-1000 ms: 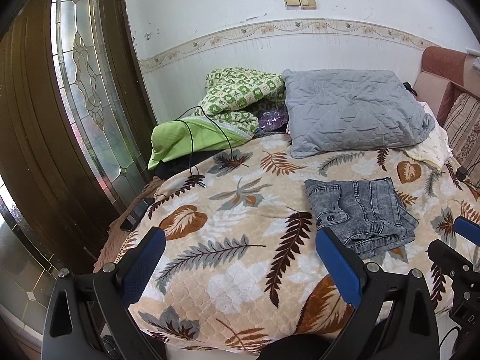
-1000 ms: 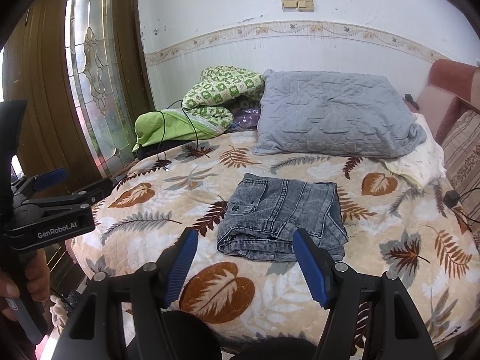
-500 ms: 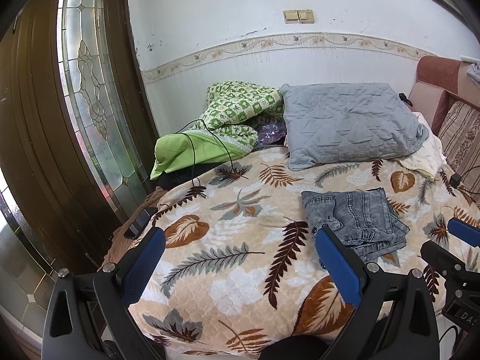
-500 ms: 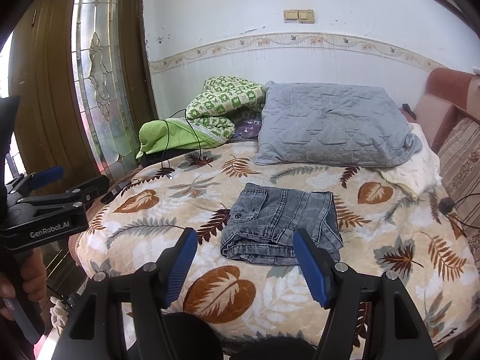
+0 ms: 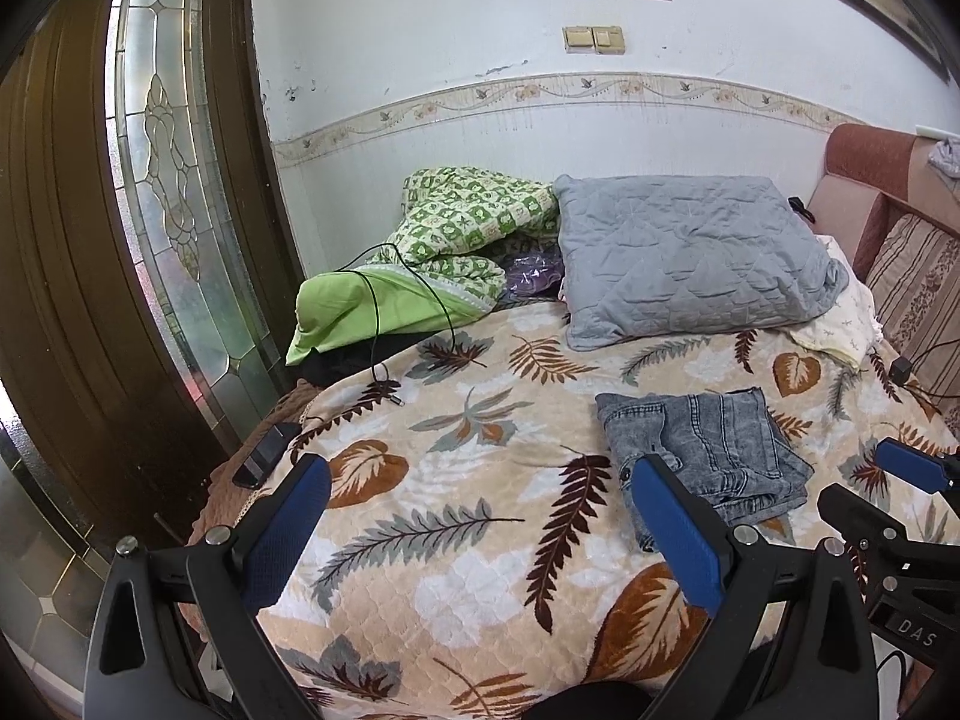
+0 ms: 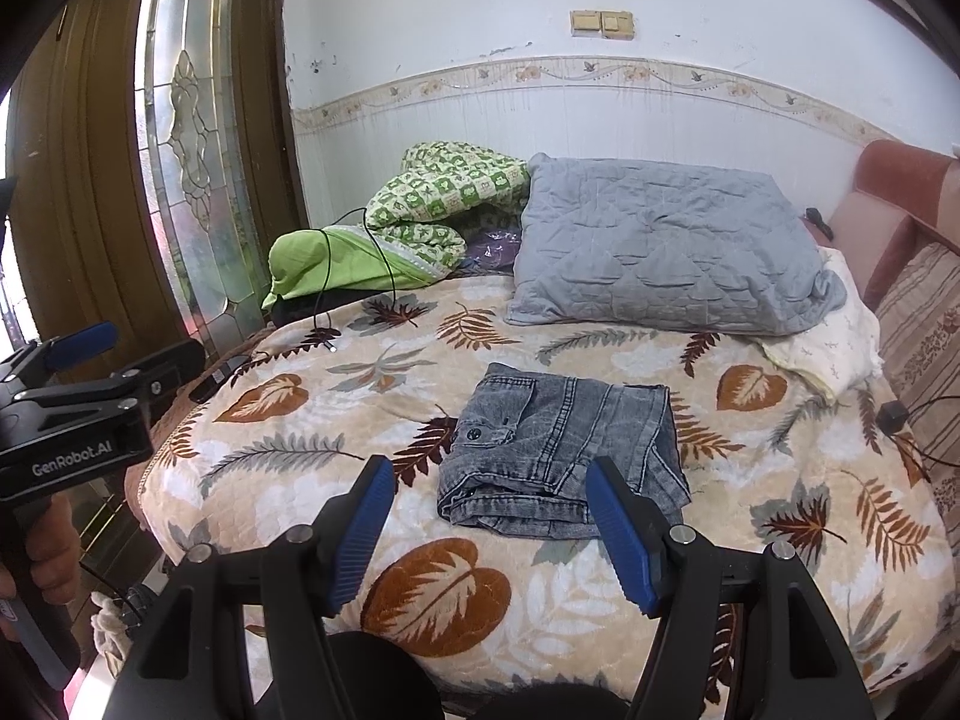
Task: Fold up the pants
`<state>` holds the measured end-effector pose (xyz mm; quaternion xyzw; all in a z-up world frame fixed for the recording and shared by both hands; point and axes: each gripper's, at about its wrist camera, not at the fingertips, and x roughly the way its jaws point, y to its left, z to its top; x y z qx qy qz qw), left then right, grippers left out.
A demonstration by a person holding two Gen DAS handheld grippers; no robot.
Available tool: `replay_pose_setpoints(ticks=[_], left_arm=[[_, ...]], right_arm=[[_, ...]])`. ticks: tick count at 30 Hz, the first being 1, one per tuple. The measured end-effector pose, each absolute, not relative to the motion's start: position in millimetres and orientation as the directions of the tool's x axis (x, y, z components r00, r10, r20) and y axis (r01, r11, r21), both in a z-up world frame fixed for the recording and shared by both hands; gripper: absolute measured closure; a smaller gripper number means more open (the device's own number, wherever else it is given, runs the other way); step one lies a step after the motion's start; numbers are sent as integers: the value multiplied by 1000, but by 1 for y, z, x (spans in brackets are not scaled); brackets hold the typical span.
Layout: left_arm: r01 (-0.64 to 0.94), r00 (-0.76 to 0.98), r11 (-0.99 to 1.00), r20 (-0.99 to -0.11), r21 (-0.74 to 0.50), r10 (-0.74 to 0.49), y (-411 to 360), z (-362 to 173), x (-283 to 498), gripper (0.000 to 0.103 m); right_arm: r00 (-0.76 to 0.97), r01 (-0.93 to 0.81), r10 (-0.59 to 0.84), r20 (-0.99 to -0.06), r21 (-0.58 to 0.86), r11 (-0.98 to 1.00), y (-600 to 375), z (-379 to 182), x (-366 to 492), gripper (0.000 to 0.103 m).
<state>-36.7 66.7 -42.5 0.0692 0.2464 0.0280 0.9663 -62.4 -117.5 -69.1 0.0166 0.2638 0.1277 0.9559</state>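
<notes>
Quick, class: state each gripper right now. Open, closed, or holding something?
Left gripper: open, holding nothing.
Right gripper: open, holding nothing; the folded jeans lie free on the bed.

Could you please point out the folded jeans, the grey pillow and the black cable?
folded jeans [image 6: 564, 444], right wrist view, middle of the top layer.
grey pillow [image 6: 660, 246], right wrist view, centre of its quilted face.
black cable [image 5: 369, 306], left wrist view, stretch crossing the green cloth.

We hold both claws wide open and empty: left claw [image 5: 480, 531] level, right claw [image 6: 498, 528] beside it, nothing gripped.
</notes>
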Motion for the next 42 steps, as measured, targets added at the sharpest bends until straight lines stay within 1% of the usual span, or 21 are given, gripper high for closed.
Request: replay_pose_setpoints(ticks=[9,24,35,42], left_arm=[[8,887,992,-460,124,50,86,-34,-34,3],[82,884,985,-468,155,0,87,-26,-21,3],[57,881,983,-472,172,31,80,-24,-12,3],[52,874,986,-485,156,30,65,-25,-5,3]], right_arm=[[836,-219,231,-497,83,972,-96,-60,-63,33],[847,-194,215,-487,94,977,-81,-52,-49,33],[833,-238,260,-488,109,965,-76,-56,-25,33],[823,-262,283,-493,113,959,-91,-62,-16,33]])
